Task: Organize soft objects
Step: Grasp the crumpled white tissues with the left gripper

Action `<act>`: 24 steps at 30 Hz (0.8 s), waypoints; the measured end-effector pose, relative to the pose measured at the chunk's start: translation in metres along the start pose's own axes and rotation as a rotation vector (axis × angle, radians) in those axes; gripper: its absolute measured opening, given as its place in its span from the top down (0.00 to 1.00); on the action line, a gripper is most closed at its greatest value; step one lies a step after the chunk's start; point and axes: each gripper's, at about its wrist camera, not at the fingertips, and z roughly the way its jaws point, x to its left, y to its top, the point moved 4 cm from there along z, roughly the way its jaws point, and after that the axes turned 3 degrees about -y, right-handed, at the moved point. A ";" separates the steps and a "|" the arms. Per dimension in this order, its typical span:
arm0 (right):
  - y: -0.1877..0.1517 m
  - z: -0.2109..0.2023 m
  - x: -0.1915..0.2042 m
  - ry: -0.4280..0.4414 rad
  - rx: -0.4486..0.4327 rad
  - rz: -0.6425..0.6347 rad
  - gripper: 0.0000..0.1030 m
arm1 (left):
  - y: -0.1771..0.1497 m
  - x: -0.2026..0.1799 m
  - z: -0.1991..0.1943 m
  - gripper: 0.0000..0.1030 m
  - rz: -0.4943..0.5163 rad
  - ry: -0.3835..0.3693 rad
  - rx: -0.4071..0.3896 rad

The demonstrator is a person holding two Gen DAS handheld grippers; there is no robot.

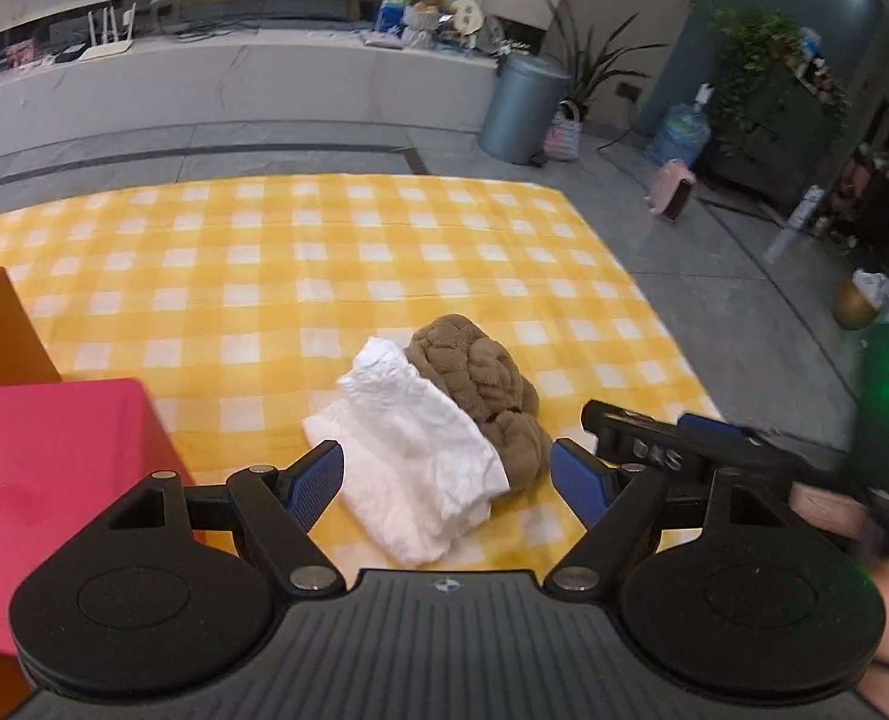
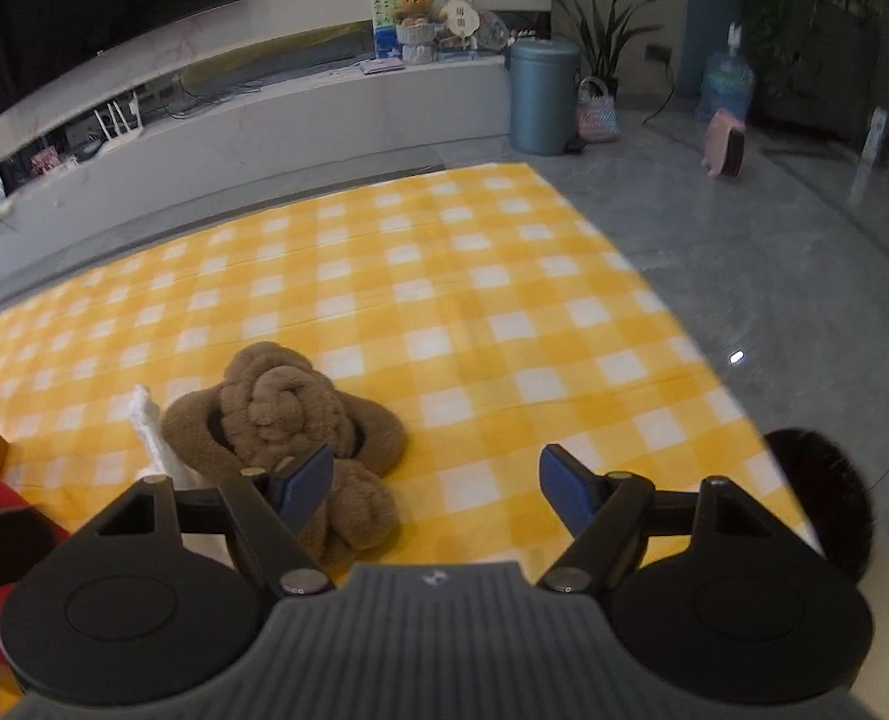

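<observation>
Left tongs point(image 1: 447, 483): wide open, empty, straddling white cloth point(image 1: 411, 456).
Right tongs point(image 2: 435, 489): open, empty, beside brown knotted plush point(image 2: 288, 420).
Advice: pinch thick folds, lift separately.

Both wrist cameras look forward and steeply down from close above the yellow checked cloth point(image 1: 384, 252), facing the far TV wall. The left view sits left of the right; both share the brown plush point(image 1: 480, 372) and blue bin point(image 2: 543, 96).

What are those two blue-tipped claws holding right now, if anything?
Nothing. The left gripper and right gripper are both open above the white cloth and brown plush.
</observation>
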 end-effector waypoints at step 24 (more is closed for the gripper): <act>0.000 -0.007 -0.023 -0.028 -0.006 0.125 0.29 | -0.012 0.037 0.091 0.13 -0.189 0.062 0.099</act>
